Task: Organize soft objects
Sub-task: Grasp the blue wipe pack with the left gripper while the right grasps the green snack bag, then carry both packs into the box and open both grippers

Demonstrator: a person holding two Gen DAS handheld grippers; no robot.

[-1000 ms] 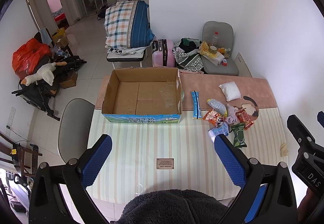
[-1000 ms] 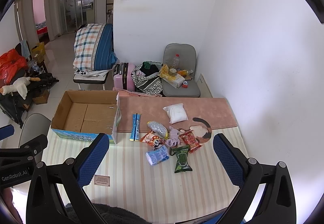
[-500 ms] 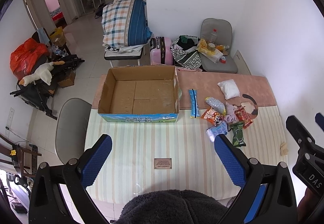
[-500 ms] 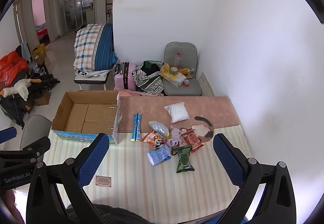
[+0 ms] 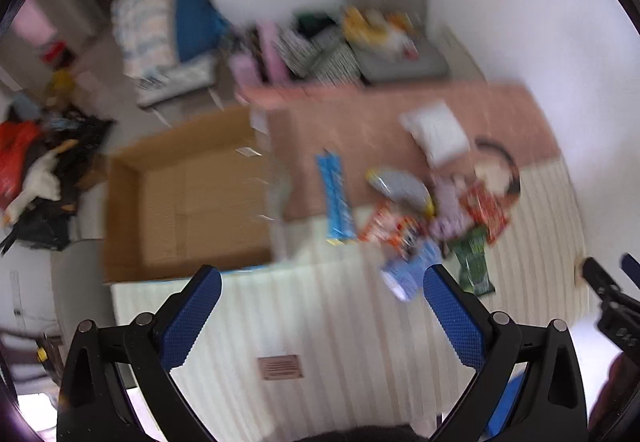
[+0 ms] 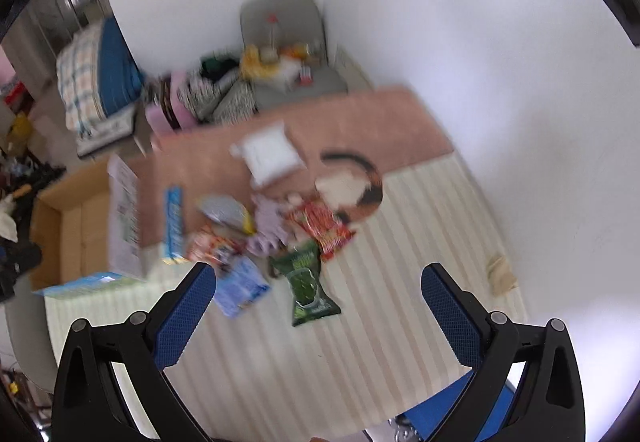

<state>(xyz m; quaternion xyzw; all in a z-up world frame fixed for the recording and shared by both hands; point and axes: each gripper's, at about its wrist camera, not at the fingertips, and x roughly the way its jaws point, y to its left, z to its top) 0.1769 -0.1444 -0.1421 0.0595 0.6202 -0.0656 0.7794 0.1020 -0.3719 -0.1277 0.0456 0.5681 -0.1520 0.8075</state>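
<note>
- Both claws are spread wide with nothing between their blue pads: the left claw (image 5: 320, 306) hangs over the striped part of the table (image 5: 328, 322), the right claw (image 6: 318, 304) over the near edge of the snack pile.
- Soft packets lie loose in a cluster on the table, to the right of the open cardboard box (image 5: 180, 198), which looks bare inside: a green packet (image 6: 306, 282) nearest the right claw, a light blue packet (image 6: 240, 286) just beside its left pad, a red packet (image 6: 324, 228) behind them, a long blue packet (image 5: 335, 198) near the box wall, and a white pouch (image 6: 268, 156) farthest back on the pink cloth.
- Likely step: reaching in for a first packet (both views are motion-blurred, so exact edges are hard to place).
- Start with the green packet, since it sits apart at the front and nothing overlaps it.
- Come down with one pad on either side of its narrow width and close gently; crinkly film slips and puffs, so pinch near a sealed end.
- Keep the left claw clear of the box opening so the carry across is unobstructed.
</note>
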